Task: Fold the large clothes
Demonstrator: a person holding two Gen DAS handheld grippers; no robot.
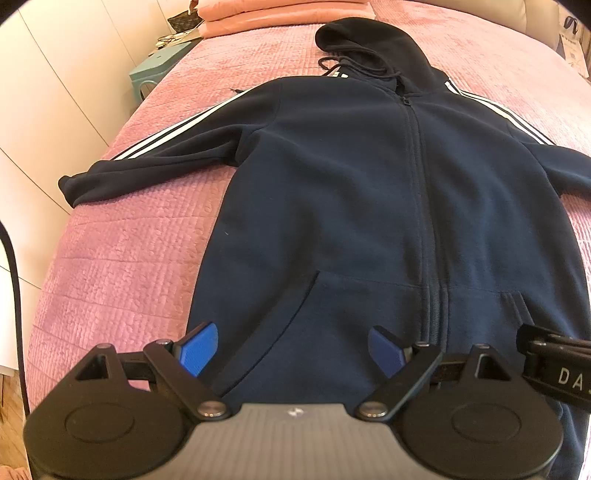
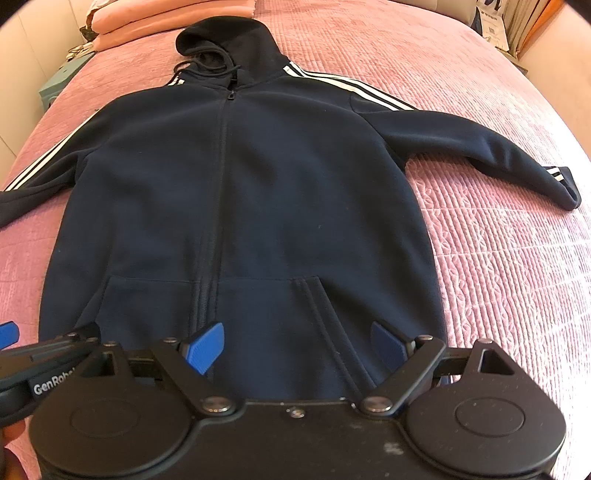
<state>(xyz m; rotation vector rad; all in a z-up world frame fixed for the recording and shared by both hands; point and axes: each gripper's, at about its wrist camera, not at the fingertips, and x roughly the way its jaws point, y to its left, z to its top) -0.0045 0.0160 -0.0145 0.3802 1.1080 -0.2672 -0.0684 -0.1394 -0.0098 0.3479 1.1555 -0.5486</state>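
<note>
Navy fleece hoodie (image 1: 351,192) lies face up and zipped on a pink quilted bed (image 1: 122,266), hood toward the top of the frame, hem at the bottom. Left wrist view: left gripper (image 1: 293,350) hangs over the lower left pocket area, jaws wide, nothing between the blue pads (image 1: 199,349); whether they touch the fleece cannot be told. One sleeve (image 1: 147,166) with white stripes runs out to the left edge of the bed; part of the other tool shows at lower right. Folded peach bedding (image 1: 280,14) sits at upper centre, a teal stool (image 1: 159,70) at upper left. Right wrist view: right gripper (image 2: 297,350) sits over the lower right pocket, jaws likewise wide and empty. Far sleeve (image 2: 480,147) reaches toward the right of the frame, cuff flat on the quilt. Fold not begun, by my reading. Risks: thick fleece may let the jaws pinch only the top layer, so the front lifts and the back stays; the pocket opening could catch a pad; the loose drawcord (image 2: 207,62) and hood may bunch if not laid flat first.
</note>
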